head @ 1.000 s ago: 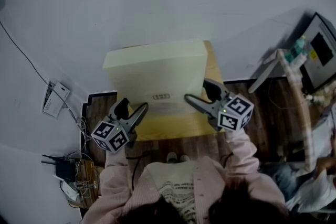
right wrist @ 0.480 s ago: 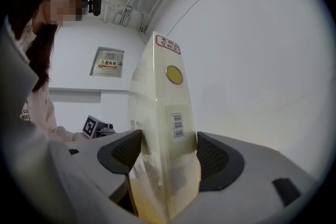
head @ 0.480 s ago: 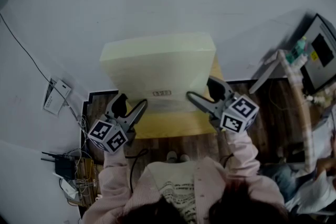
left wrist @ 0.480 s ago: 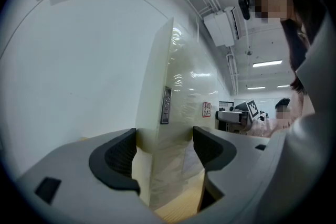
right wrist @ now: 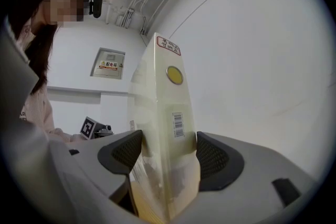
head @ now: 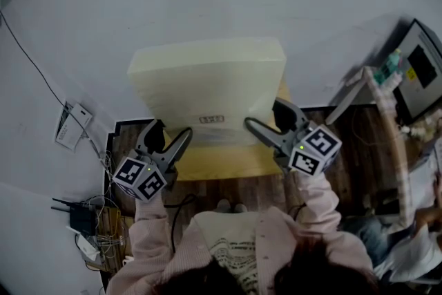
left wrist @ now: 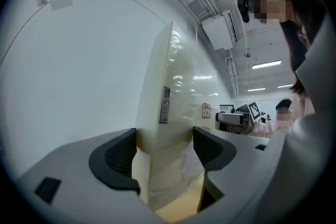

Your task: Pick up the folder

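Observation:
A thick cream folder [head: 207, 83] with a small label on its face hangs level above the small wooden table [head: 228, 164], held at its near edge from both sides. My left gripper [head: 170, 137] is shut on the folder's near left corner, and in the left gripper view the folder [left wrist: 173, 113] fills the gap between both pads [left wrist: 118, 157]. My right gripper [head: 266, 119] is shut on the near right corner. In the right gripper view the folder's spine [right wrist: 167, 113], with a yellow dot and a barcode, is pressed between the pads [right wrist: 212, 157].
A white wall stands just behind the table. On the floor at the left lie a white box [head: 72, 129], a black router [head: 84, 221] and tangled cables. A rack with a bottle [head: 388, 90] and a screen [head: 423, 65] stand at the right.
Both grippers have risen with the folder, which looms larger and wider in the head view and covers more of the table than a second ago.

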Demonstrator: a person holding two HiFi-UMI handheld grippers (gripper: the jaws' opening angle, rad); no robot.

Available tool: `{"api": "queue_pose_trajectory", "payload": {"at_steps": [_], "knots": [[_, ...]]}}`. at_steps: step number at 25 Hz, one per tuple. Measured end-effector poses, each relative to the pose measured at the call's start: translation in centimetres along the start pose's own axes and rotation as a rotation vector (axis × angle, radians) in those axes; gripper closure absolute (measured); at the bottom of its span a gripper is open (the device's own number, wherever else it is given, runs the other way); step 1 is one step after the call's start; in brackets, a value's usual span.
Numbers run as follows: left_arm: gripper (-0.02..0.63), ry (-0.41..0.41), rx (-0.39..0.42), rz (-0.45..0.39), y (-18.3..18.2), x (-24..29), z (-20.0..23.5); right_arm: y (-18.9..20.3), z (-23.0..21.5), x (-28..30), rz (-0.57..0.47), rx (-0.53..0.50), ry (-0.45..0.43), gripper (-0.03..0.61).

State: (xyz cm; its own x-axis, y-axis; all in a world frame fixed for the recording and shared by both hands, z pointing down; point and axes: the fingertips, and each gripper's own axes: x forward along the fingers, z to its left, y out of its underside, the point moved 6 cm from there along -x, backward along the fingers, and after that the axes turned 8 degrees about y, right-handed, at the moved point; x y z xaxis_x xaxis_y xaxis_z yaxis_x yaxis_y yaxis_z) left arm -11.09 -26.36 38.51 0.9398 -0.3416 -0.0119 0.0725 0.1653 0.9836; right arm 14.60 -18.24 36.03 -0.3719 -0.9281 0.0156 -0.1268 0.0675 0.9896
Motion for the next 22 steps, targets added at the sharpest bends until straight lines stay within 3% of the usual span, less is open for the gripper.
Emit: {"api": "queue_pose_trajectory", "payload": {"at_steps": [22], "knots": [[0.281, -0.005, 0.007, -0.006, -0.60, -0.07, -0.46, 0.00, 0.13, -0.34, -0.005, -0.010, -0.003, 0.252]]}}
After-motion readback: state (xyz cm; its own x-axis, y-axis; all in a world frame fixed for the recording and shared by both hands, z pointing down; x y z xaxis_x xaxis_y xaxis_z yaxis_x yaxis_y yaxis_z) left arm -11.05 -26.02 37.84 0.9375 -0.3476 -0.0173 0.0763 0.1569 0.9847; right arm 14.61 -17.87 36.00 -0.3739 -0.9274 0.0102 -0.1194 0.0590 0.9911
